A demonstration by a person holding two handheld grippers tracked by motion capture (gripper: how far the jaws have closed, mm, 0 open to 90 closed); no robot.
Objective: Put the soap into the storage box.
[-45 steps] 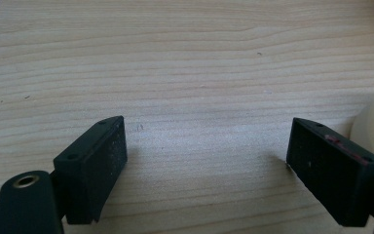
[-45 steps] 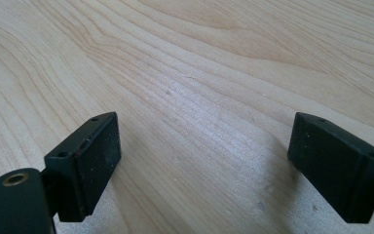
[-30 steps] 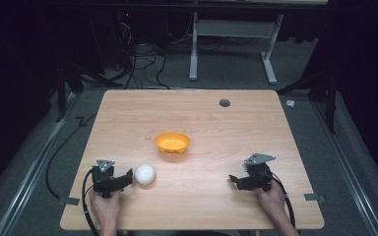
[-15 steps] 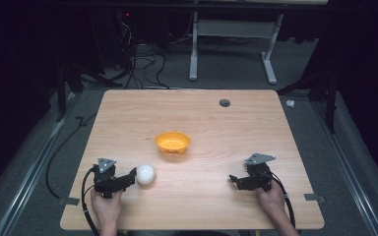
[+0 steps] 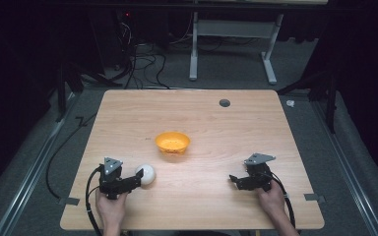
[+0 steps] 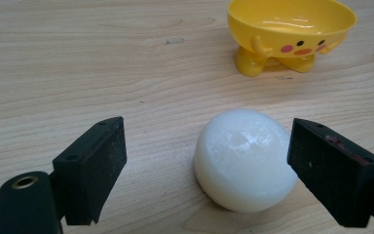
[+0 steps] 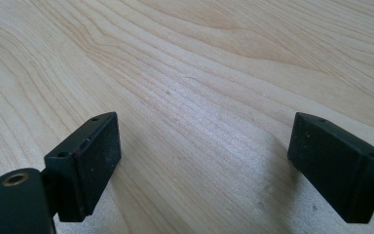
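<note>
Left hand-held gripper point(image 5: 139, 178) sits low over the near left part of the table point(image 5: 128, 118), held in the person's left hand point(image 5: 110, 209), with its grey three-cornered plate on top and a black cable looping off toward the table's near edge. Its jaws stand wide apart. In the left gripper view, the white ball point(image 6: 246, 160) lies on the wood between those jaws, much closer to the jaw at the right of that view than to the other; a thin gap seems to remain there, though whether the pad touches the ball cannot be told for certain. From above, the white ball point(image 5: 146, 173) rests just at the gripper's tips, on the near left part of the table.

Farther back and toward the middle stands a small yellow bowl point(image 5: 173, 142), upright and apart from the ball. In the left gripper view, the yellow bowl point(image 6: 292, 30) shows a cartoon face with pink cheeks on its side, two stubby feet under it and a little arm, and nothing can be seen inside it.

Beyond the bowl, near the far edge, a round dark grommet hole point(image 5: 224, 103) is set into the tabletop.

On the near right, the right hand-held gripper point(image 5: 232, 180) is held in the right hand point(image 5: 270, 199), pointing left, well apart from the ball and bowl. Its jaws are spread wide over bare wood grain in the right gripper view, gripping nothing.
</note>
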